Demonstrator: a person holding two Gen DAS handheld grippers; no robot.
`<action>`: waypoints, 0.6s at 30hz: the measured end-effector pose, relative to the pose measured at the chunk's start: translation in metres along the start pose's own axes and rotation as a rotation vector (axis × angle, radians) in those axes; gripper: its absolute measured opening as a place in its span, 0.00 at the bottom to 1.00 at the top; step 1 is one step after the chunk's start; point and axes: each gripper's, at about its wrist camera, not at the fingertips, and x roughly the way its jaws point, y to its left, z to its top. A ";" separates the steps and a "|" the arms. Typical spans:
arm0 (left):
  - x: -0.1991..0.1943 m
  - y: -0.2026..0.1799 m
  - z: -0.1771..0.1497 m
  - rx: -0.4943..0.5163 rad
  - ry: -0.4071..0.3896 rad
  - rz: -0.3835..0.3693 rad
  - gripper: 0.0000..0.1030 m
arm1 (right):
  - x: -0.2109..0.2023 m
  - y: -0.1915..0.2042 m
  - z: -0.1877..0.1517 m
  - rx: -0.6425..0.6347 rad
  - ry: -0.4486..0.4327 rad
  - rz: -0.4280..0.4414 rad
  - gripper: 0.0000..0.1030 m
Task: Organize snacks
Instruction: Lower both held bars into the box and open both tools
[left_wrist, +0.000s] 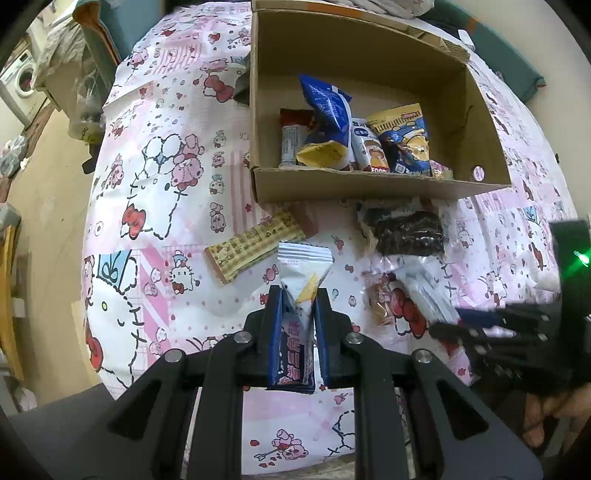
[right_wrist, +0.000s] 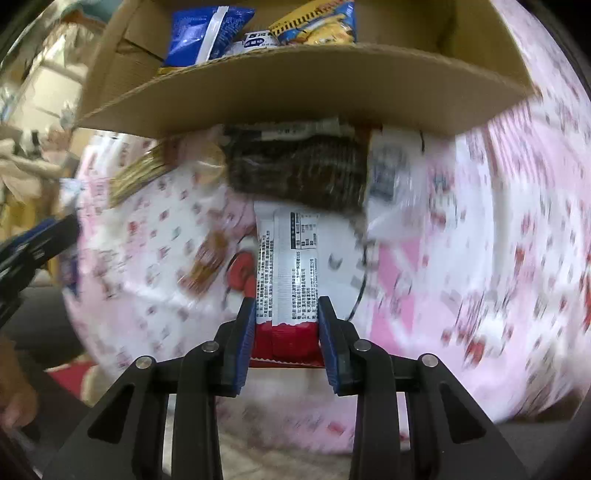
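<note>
Left wrist view: the left gripper (left_wrist: 298, 314) has its jaws clamped on a white and blue snack sachet (left_wrist: 301, 295), whose long axis points toward the brown cardboard box (left_wrist: 354, 184). In the right wrist view the right gripper (right_wrist: 286, 325) has its jaws around the red end of a white and red wrapped bar (right_wrist: 288, 266) lying on the pink cartoon-print desk (right_wrist: 461, 229), its long axis toward the box. Farther off, against the box wall, lies a dark cookie pack (right_wrist: 299, 173). Inside the box lie a blue bag (left_wrist: 327, 107) and a yellow packet (left_wrist: 402, 136).

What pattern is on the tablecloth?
The tablecloth has pink-and-white cartoon characters with red bows, clearest in the left wrist view.
</note>
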 end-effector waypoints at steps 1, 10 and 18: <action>0.000 0.000 0.000 0.002 -0.002 0.002 0.13 | -0.004 0.000 -0.006 0.011 -0.001 0.029 0.33; -0.024 0.005 -0.002 -0.005 -0.092 0.083 0.13 | -0.059 0.005 -0.032 0.012 -0.091 0.146 0.33; -0.080 0.001 0.017 -0.022 -0.257 0.070 0.13 | -0.126 0.007 -0.027 -0.003 -0.289 0.270 0.33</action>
